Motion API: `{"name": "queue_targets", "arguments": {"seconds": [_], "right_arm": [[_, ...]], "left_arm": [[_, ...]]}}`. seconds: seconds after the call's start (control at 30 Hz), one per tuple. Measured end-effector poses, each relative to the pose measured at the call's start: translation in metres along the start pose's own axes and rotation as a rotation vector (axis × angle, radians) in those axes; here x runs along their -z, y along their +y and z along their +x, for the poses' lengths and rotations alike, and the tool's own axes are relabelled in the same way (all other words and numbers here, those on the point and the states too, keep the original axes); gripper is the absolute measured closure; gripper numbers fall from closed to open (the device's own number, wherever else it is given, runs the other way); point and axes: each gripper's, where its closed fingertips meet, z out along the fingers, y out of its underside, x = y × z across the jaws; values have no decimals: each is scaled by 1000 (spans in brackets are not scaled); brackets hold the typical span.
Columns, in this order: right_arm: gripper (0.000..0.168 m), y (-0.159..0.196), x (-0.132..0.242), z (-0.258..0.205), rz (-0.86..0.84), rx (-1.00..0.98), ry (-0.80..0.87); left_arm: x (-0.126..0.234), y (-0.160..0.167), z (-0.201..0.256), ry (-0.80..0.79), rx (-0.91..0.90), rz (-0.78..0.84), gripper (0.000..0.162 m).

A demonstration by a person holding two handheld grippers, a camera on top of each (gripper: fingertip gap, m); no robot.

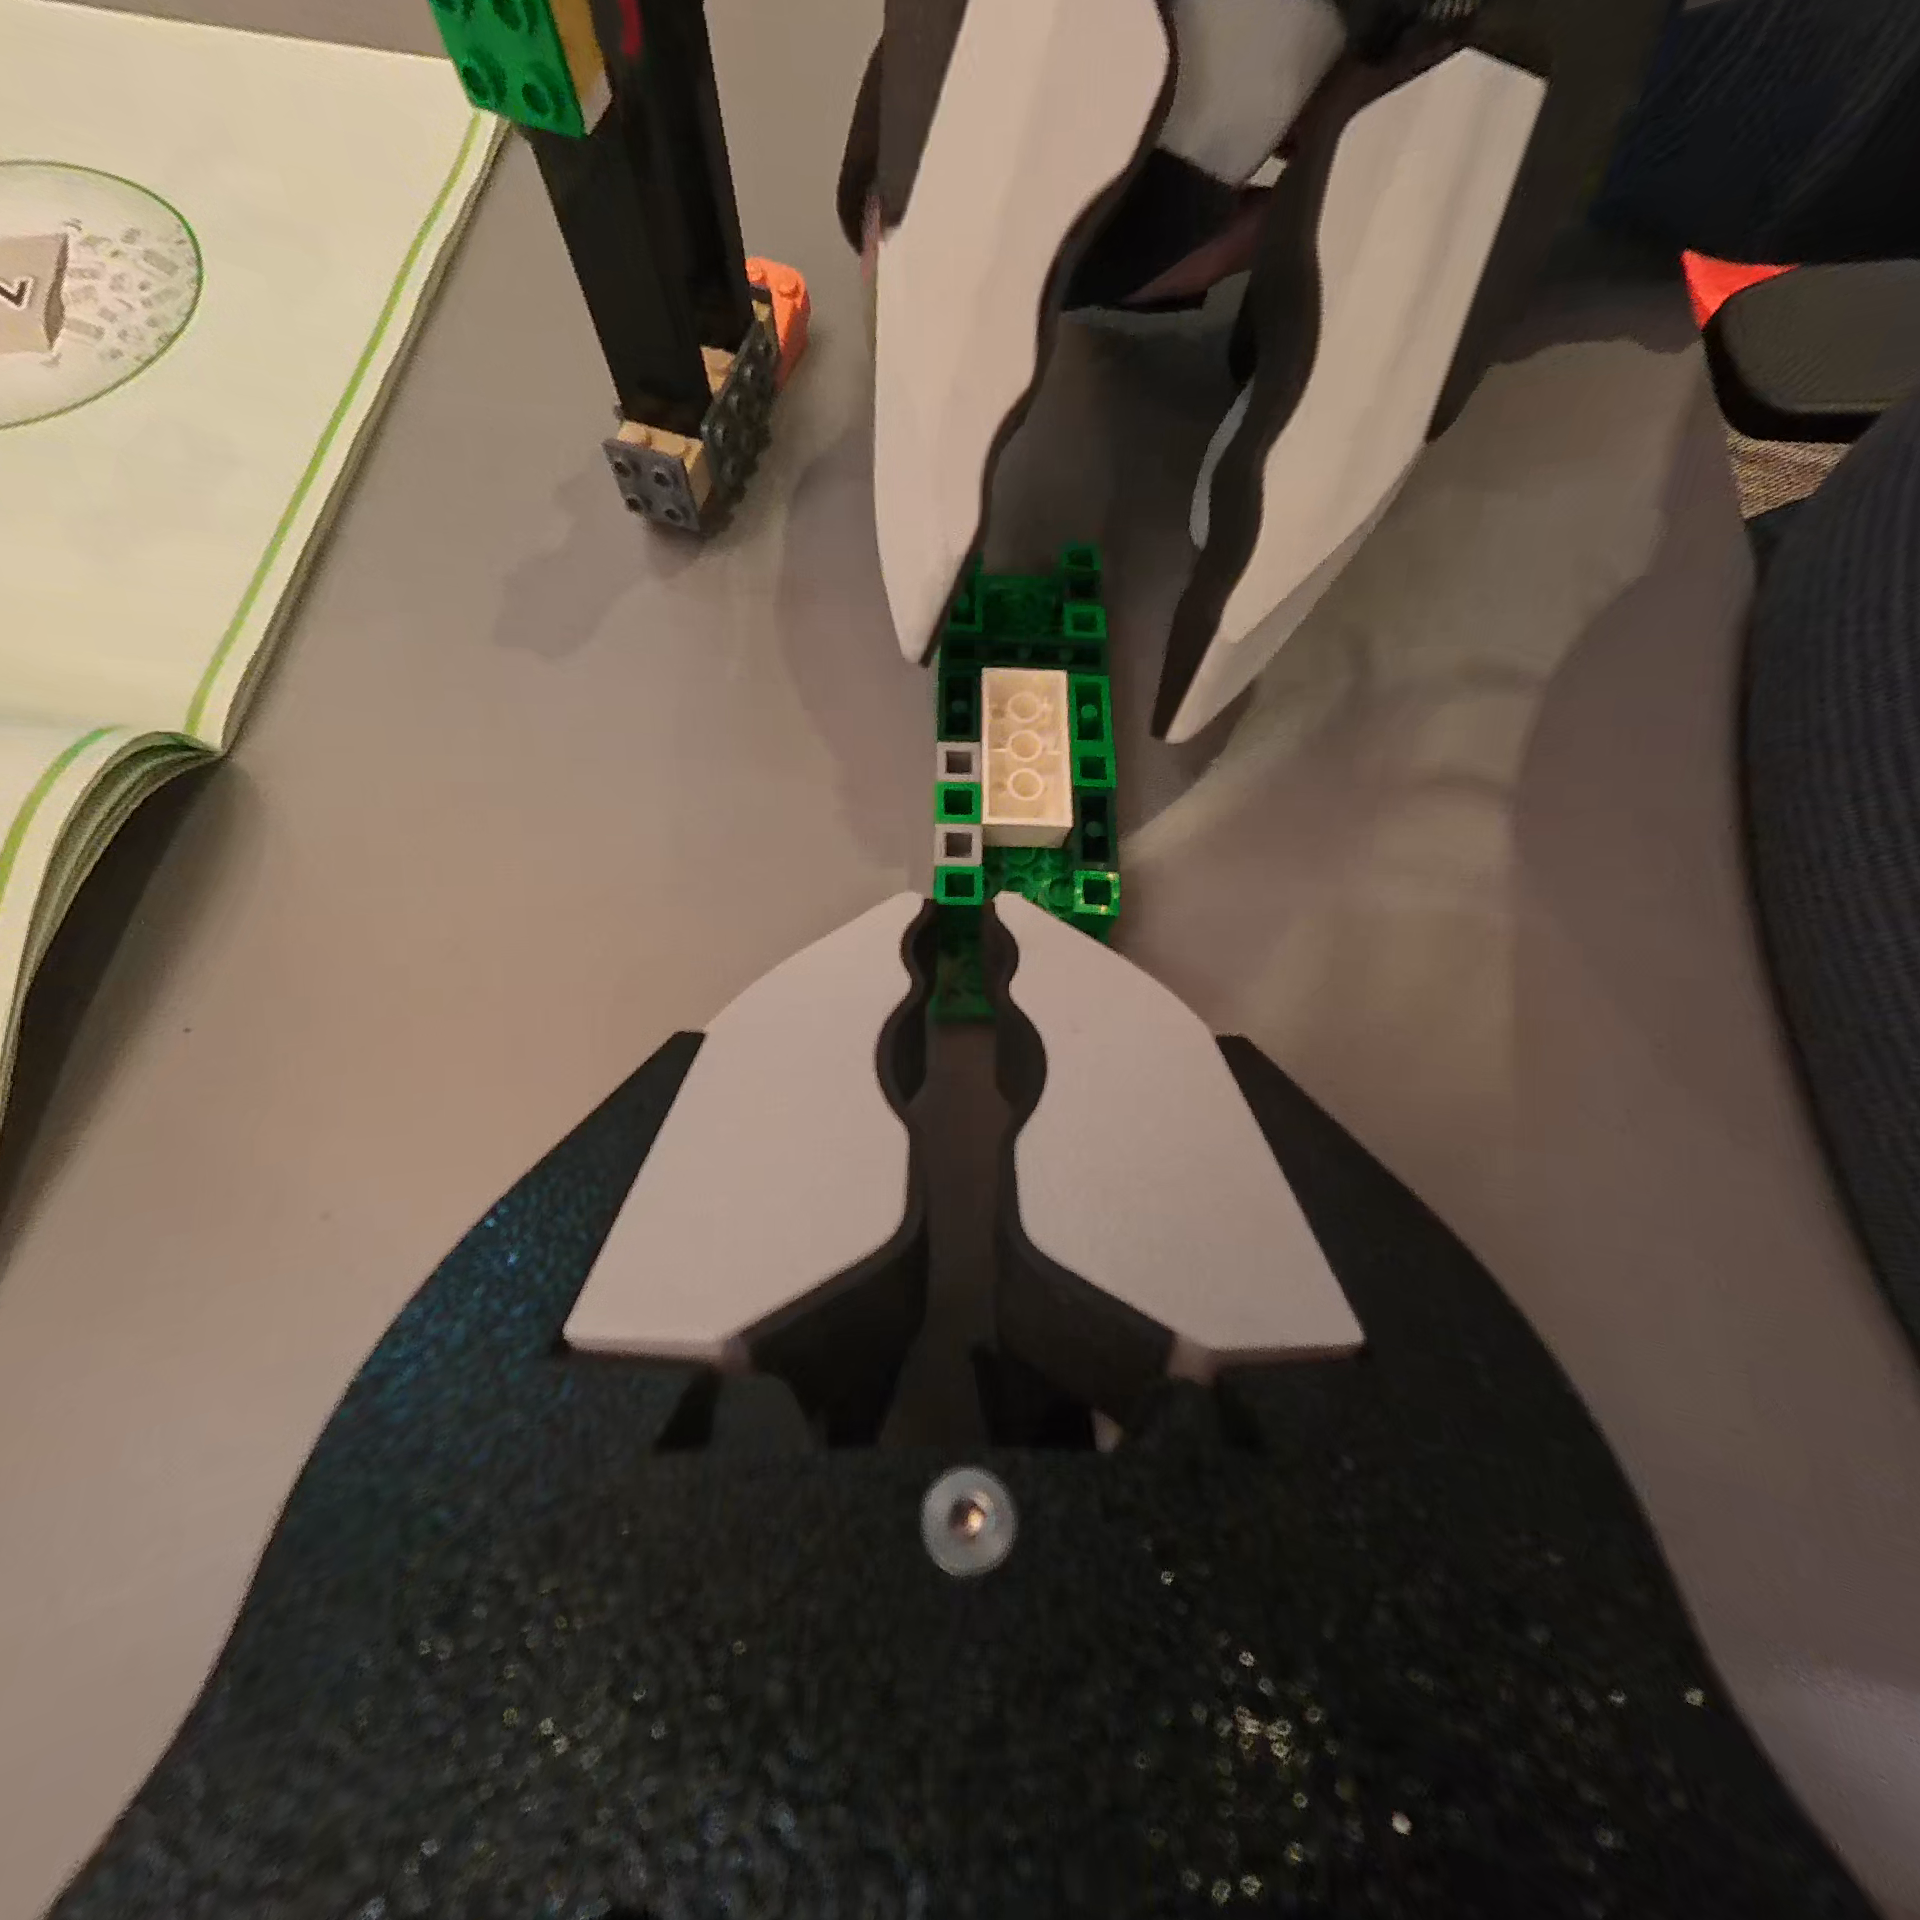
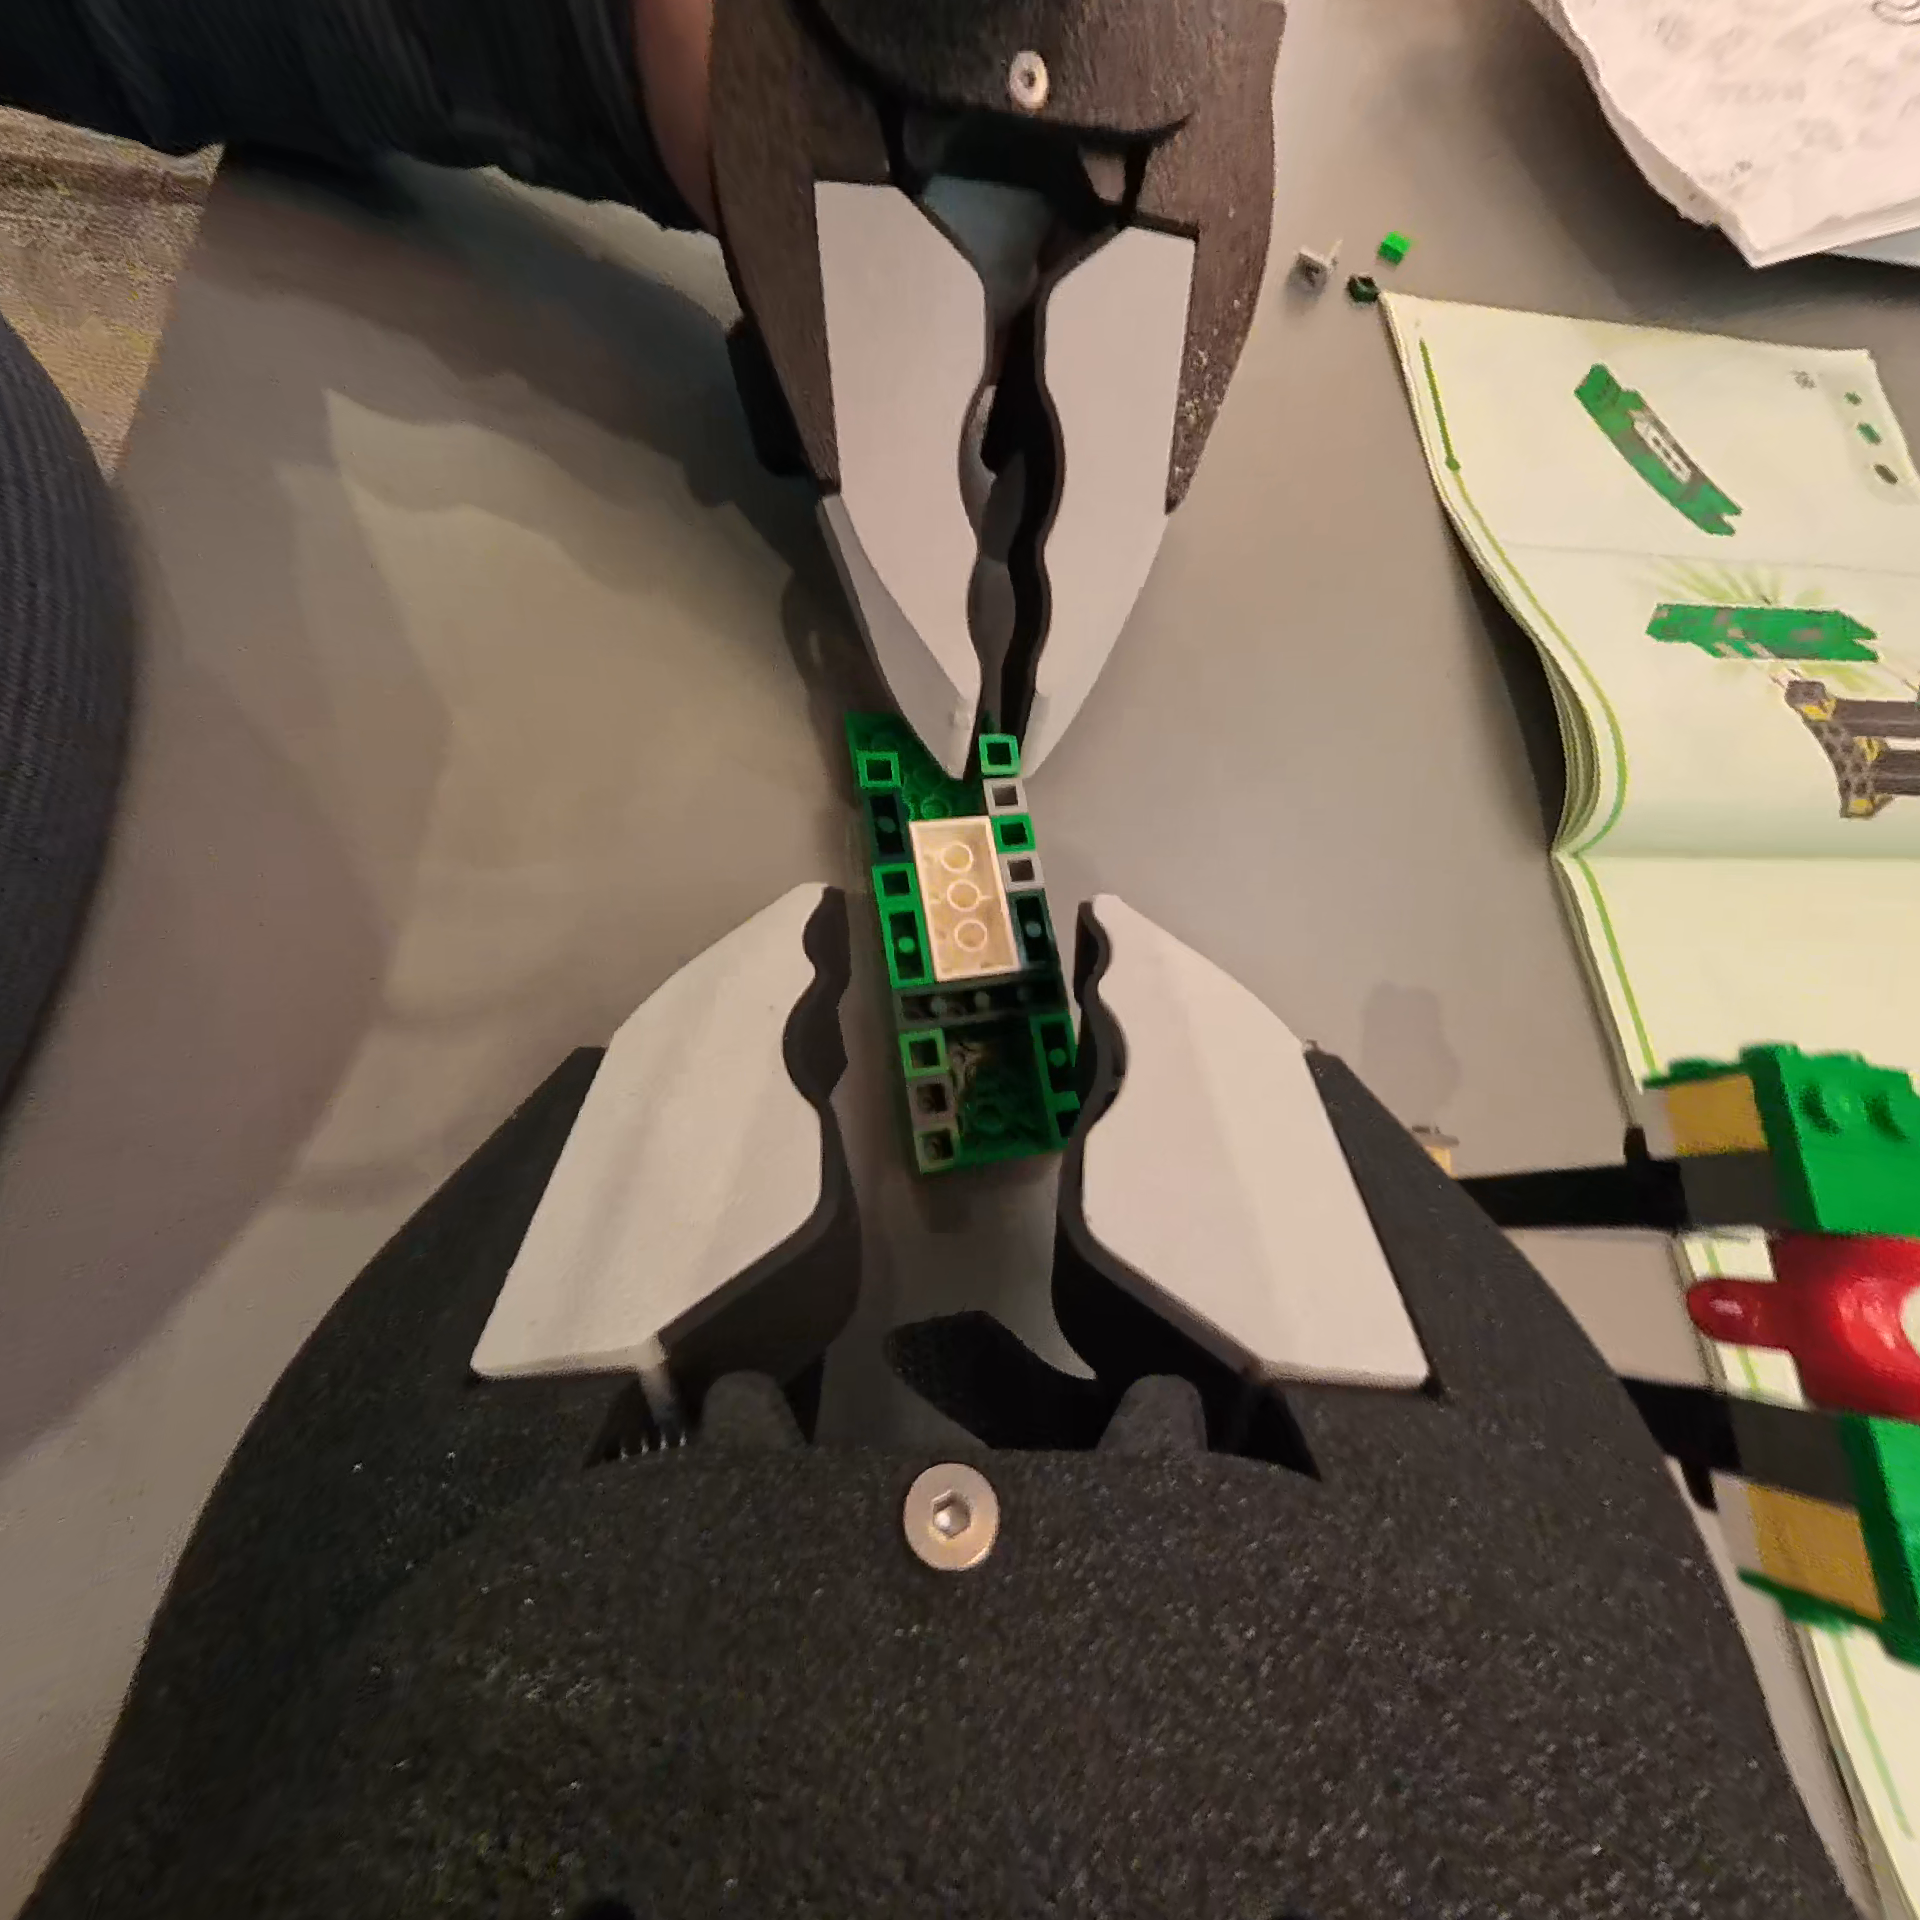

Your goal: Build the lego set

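Observation:
A long green lego assembly (image 1: 1091,727) lies flat on the grey table, with a white brick (image 1: 1023,753) stuck on top of it. My left gripper (image 1: 961,920) is shut on its near end, and green plate shows between the fingers. My right gripper (image 1: 1049,675) comes from the far side, open, with its fingers on either side of the far end. In the right wrist view the assembly (image 2: 904,935) and white brick (image 2: 961,909) sit between my open right gripper (image 2: 956,904). The left gripper (image 2: 987,738) pinches the far end.
An open instruction booklet (image 1: 156,416) (image 2: 1714,935) lies to one side. A tall black lego build (image 1: 665,260) with a green top and an orange piece (image 1: 784,312) stands beside it, and shows in the right wrist view (image 2: 1829,1299). Small loose pieces (image 2: 1351,270) and crumpled paper (image 2: 1766,104) lie farther off.

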Motion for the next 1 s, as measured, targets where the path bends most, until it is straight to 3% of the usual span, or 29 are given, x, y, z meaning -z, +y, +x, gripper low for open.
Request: {"name": "queue_targets", "arguments": {"seconds": [0.4,0.6,0.7,1.0], "right_arm": [[134,3,-13,-1,-42,6,-21],[120,10,-19,-1,-129,23,-60],[131,10,-20,-4,-142,6,-112],[132,8,-19,-6,-89,-18,-103]], "left_arm": [[-2,-1,1,12,-3,-11,154],[-2,-1,2,22,1,-12,155],[-3,-1,3,22,-1,-15,154],[-2,-2,4,35,5,6,155]]}}
